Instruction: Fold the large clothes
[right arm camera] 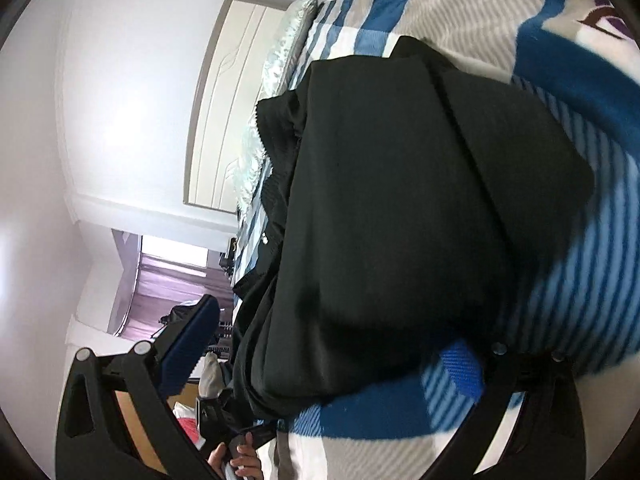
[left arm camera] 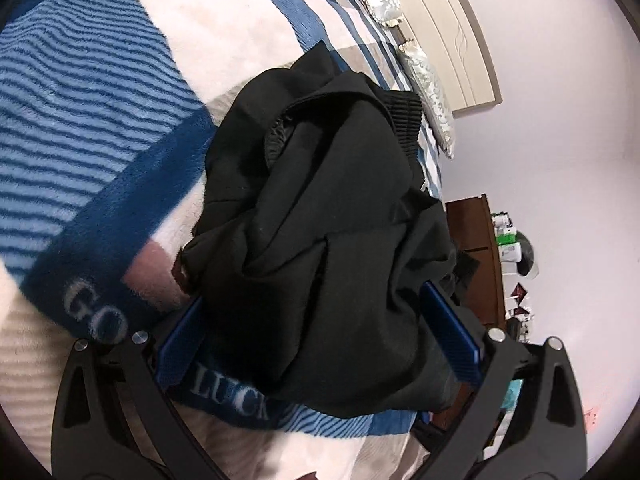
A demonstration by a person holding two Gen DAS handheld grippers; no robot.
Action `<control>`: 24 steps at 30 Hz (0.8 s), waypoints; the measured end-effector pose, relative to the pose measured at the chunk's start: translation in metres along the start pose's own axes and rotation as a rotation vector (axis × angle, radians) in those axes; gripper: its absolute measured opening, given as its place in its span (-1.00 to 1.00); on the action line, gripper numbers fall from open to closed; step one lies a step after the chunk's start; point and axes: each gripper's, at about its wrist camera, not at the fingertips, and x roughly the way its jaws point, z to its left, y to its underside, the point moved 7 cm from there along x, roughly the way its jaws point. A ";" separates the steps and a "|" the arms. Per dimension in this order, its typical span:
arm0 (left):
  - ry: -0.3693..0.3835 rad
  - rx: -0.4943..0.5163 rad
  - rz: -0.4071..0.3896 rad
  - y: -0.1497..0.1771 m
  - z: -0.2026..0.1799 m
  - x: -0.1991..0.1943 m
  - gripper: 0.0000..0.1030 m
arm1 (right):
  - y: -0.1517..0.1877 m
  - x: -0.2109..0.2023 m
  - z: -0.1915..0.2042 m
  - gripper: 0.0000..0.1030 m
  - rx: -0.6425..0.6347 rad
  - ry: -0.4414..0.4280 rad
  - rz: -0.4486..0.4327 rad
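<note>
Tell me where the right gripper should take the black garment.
Grip the black garment at its near folded edge, coming in low over the striped blanket. That edge bulges thick between the right gripper fingers, which stand open around it.

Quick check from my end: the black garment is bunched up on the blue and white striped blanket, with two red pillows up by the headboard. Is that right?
Not quite. The pillows by the headboard are pale silvery with a pattern, not red; the left wrist view shows them. The rest holds: the black garment lies bunched on the blue and white striped blanket.
</note>
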 end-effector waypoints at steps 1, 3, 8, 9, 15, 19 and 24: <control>-0.012 0.004 0.008 0.000 0.001 0.003 0.88 | -0.002 0.004 -0.001 0.93 -0.008 0.028 -0.005; -0.028 0.005 0.020 -0.003 0.001 0.009 0.88 | -0.005 0.013 -0.004 0.93 -0.012 0.069 -0.009; -0.074 -0.029 0.061 -0.010 0.000 0.027 0.89 | -0.019 0.028 -0.009 0.93 0.044 0.133 -0.027; -0.072 -0.045 0.064 -0.011 0.000 0.030 0.89 | -0.022 0.031 -0.008 0.93 0.055 0.135 -0.032; -0.062 -0.085 0.065 -0.017 -0.004 0.038 0.88 | -0.034 0.046 -0.001 0.93 0.047 0.178 0.007; -0.044 -0.082 0.027 -0.017 -0.009 0.033 0.84 | -0.035 0.044 0.007 0.28 0.008 0.204 0.025; -0.032 -0.083 0.014 -0.014 -0.003 0.027 0.53 | -0.033 0.038 0.017 -0.25 -0.016 0.193 0.044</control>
